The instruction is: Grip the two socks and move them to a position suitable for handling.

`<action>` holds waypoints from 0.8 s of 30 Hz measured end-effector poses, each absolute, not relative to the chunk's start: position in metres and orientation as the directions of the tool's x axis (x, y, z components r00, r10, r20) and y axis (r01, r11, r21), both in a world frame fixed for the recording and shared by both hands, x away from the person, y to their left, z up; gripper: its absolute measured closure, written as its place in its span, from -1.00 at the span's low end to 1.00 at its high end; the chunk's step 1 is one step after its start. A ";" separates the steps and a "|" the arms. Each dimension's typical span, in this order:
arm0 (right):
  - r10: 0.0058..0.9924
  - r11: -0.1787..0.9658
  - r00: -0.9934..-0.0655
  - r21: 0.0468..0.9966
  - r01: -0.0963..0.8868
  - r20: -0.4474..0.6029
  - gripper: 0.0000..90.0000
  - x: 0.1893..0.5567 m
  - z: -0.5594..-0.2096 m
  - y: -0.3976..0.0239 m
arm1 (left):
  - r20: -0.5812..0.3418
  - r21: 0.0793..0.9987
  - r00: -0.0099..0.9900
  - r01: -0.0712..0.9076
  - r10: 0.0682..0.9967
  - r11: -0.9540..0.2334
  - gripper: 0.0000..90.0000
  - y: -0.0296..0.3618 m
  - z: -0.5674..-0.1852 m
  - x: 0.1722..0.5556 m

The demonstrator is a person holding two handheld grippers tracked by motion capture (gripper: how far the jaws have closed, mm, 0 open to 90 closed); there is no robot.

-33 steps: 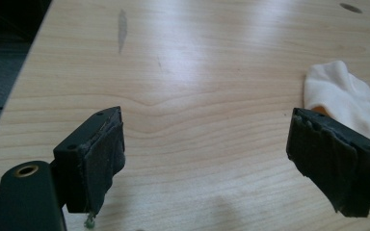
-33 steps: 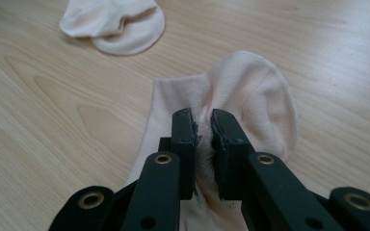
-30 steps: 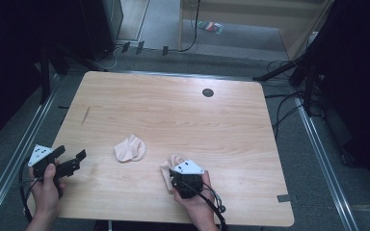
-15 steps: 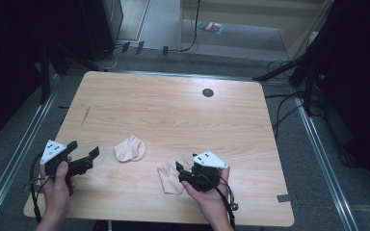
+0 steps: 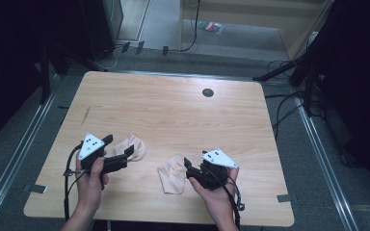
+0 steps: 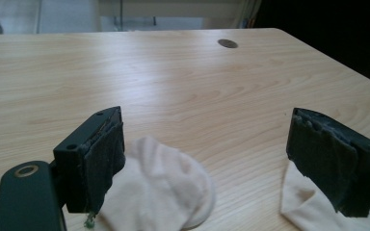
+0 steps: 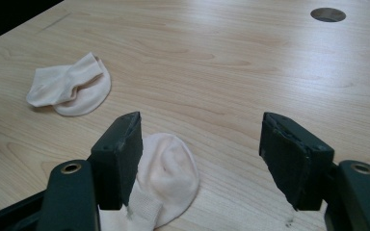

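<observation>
We see each small cream cotton sock lying nearest its own side: the left sock (image 5: 131,147) just ahead of the left hand-held gripper (image 5: 118,153), the right sock (image 5: 172,174) just left of the right hand-held gripper (image 5: 187,169); both have jaws apart on the pale wooden worktop (image 5: 173,110).

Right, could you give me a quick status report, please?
Left gripper open beside the left sock. Right gripper open by the right sock. Nothing in the way.
</observation>
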State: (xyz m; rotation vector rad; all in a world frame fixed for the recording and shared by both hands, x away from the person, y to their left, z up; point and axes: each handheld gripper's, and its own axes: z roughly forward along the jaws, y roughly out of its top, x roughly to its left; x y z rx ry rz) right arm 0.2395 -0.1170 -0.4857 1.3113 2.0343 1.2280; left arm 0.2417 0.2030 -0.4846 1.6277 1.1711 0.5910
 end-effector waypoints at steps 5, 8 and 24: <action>0.886 0.157 -0.451 0.844 0.513 0.109 -0.25 0.240 -0.490 -0.119 | -0.168 0.907 0.442 0.419 0.881 -0.037 -0.71 0.190 -0.494 0.240; 0.880 0.156 -0.460 0.840 0.519 0.120 -0.14 0.241 -0.493 -0.119 | -0.177 0.896 0.461 0.441 0.870 -0.051 -0.71 0.185 -0.505 0.238; 0.770 0.312 -0.609 0.720 0.620 0.191 0.34 0.243 -0.533 -0.100 | -0.191 0.861 0.515 0.496 0.835 -0.109 -0.71 0.179 -0.529 0.234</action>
